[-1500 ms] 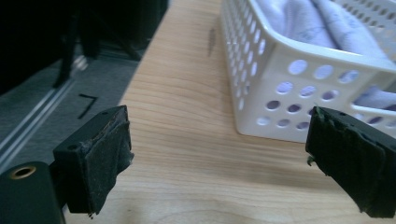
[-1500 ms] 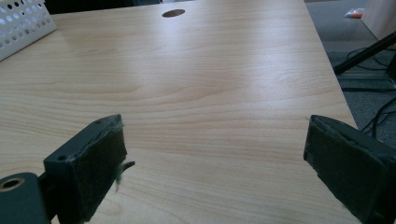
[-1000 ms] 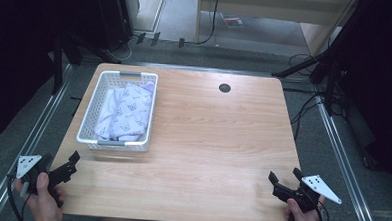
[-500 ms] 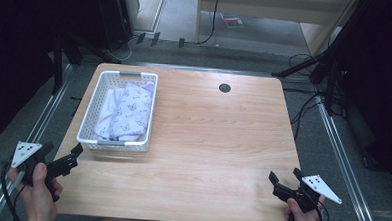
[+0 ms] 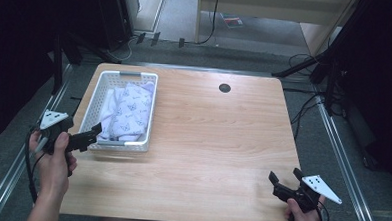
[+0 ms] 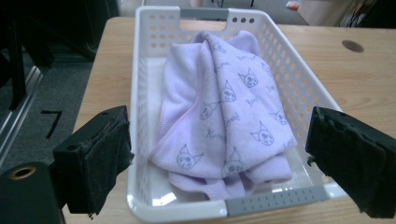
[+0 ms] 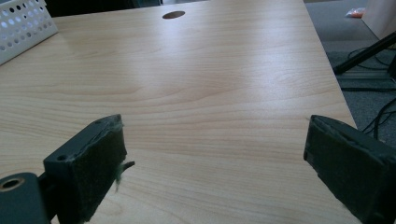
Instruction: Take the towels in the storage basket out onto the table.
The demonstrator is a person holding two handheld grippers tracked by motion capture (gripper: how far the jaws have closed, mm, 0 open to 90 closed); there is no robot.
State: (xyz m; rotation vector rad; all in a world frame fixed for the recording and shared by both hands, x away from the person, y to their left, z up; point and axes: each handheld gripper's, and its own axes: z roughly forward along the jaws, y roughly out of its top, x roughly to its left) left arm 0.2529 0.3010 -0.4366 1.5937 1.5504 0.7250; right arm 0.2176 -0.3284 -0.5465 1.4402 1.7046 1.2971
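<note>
High view: the left gripper (image 5: 94,134) is hovering, jaws wide, at the near end of the white basket (image 5: 95,94); the right gripper (image 5: 283,180) is resting wide and empty. Left gripper view: the lilac cloth (image 6: 224,116) is lying folded in the basket (image 6: 140,84), likely soft and light, best pinched at a raised fold. Right gripper view: the jaws are gaping over bare table (image 7: 210,88).

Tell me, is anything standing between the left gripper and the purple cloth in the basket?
Partly. The left gripper, open, faces the near wall of the white basket. The purple cloth lies behind that wall, but nothing covers it from above.
</note>
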